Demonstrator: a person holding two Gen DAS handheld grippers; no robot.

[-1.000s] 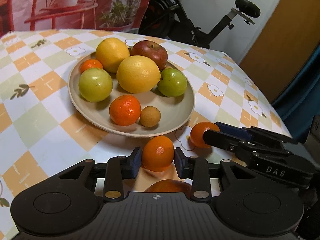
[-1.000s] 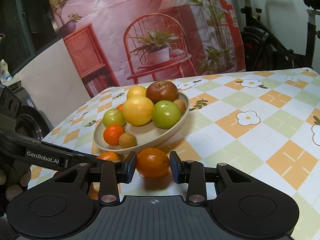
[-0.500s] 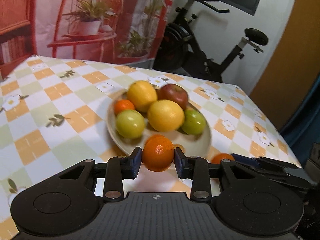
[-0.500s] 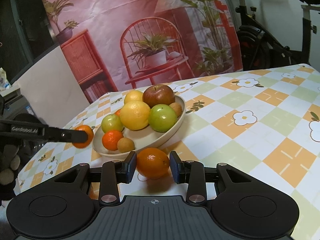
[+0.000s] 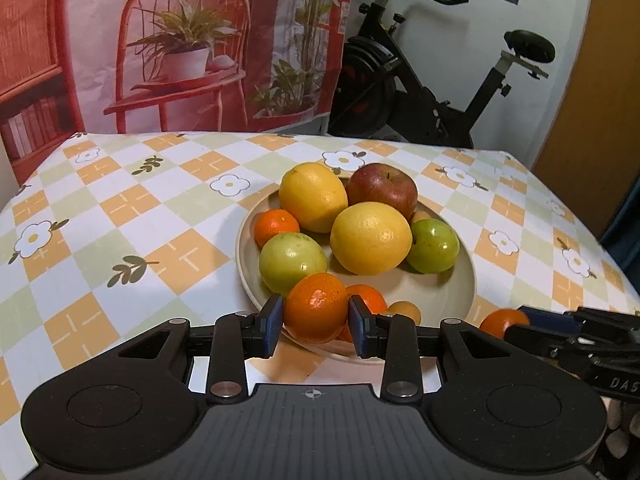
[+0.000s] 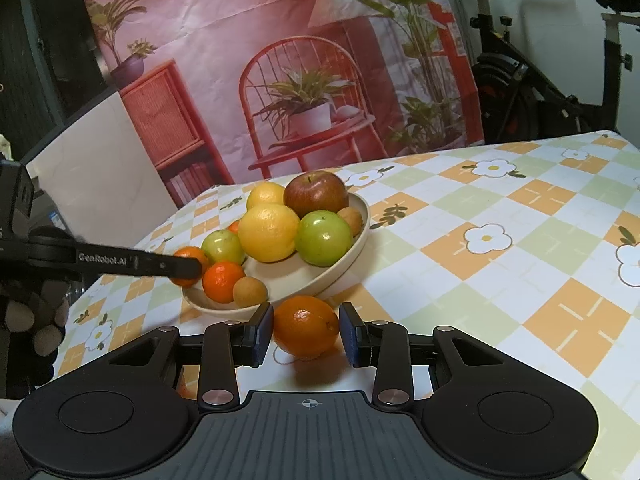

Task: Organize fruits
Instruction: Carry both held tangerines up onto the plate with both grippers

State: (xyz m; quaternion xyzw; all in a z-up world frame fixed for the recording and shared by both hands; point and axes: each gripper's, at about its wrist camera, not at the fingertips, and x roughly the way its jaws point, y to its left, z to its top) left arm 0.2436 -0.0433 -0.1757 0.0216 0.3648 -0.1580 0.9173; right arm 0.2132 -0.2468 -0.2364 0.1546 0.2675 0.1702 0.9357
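My left gripper [image 5: 316, 326] is shut on an orange [image 5: 316, 307] and holds it above the near rim of a beige plate [image 5: 460, 296]. The plate holds two lemons [image 5: 370, 238], a red apple [image 5: 382, 190], two green apples [image 5: 292, 262], small oranges and a small brown fruit [image 5: 406, 311]. My right gripper [image 6: 306, 334] is shut on a second orange [image 6: 306, 332] low over the table, just in front of the plate [image 6: 320, 280]. The left gripper's fingers [image 6: 176, 266] with their orange [image 6: 190, 258] show at the plate's left edge in the right wrist view.
The table carries a checkered flower-print cloth [image 5: 132, 216]. A printed backdrop [image 5: 180, 40] and an exercise bike [image 5: 432, 92] stand behind it. The table edge runs along the right [image 5: 592, 232]. The right gripper's fingers [image 5: 560, 330] reach in from the right.
My left gripper has lifted its orange off the table and carried it to the plate's near rim. My right gripper has stayed shut on its orange in front of the plate.
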